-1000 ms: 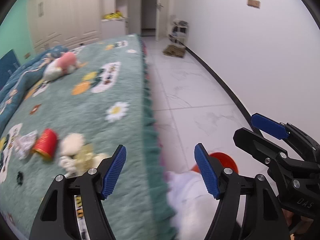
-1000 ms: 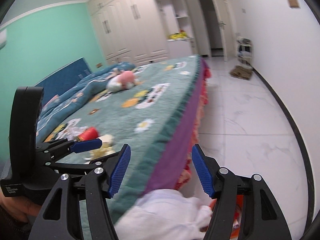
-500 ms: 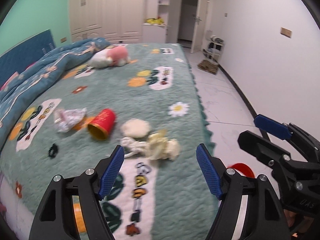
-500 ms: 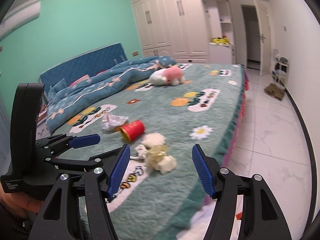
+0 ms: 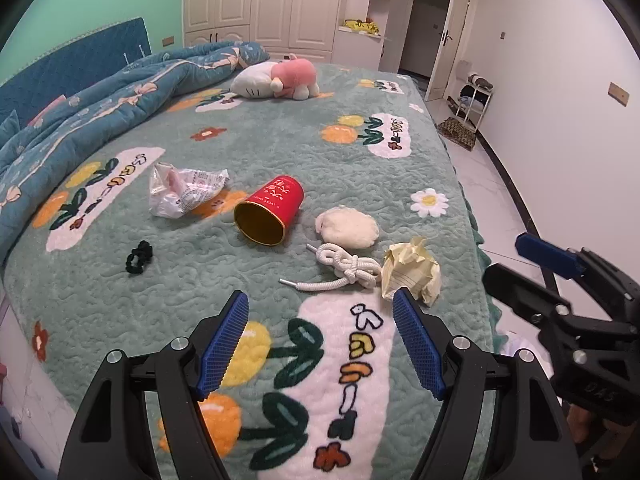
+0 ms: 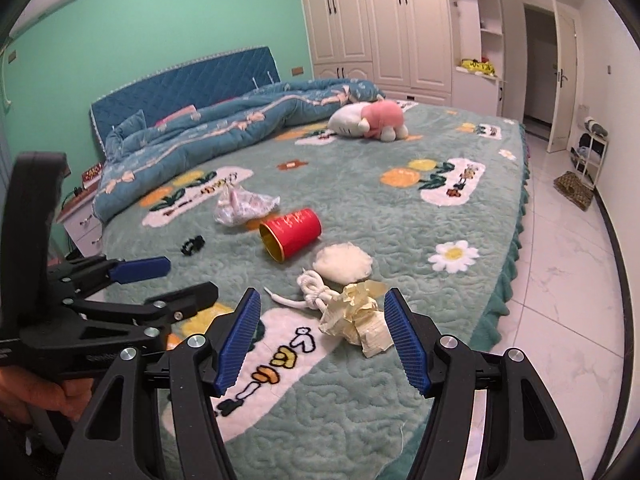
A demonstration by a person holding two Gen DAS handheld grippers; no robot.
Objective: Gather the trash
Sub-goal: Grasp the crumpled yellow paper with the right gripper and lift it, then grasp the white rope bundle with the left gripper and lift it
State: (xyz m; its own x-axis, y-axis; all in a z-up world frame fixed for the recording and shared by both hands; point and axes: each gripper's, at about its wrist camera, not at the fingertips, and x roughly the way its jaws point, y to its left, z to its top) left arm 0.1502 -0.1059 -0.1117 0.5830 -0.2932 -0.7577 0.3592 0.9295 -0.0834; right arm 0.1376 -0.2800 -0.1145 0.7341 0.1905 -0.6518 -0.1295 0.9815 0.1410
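both claws hang over the foot edge of the bed [image 5: 280,140], which wears a green quilted cover with flowers and white patches; the left claw [image 5: 320,344] is released, its blue pads apart with nothing between them; the right claw [image 6: 322,344] is released too and grasps nothing, and the crumpled yellow paper [image 6: 356,316] lies on the cover just past its pads; the trash sits together near the foot edge, toward the corner at the floor side: the yellow paper is touching a knotted white cord [image 5: 344,268], a white fluffy pad [image 5: 347,227] is just behind them, and a red cup [image 5: 270,212] lies on its side with the open mouth to the foot edge; a crumpled plastic wrapper [image 5: 184,192] lies beside the cup, and a black hair tie [image 5: 139,256] nearer the other side edge; a pink and white plush toy [image 5: 276,80] rests far up the bed next to a blue duvet [image 5: 100,100].
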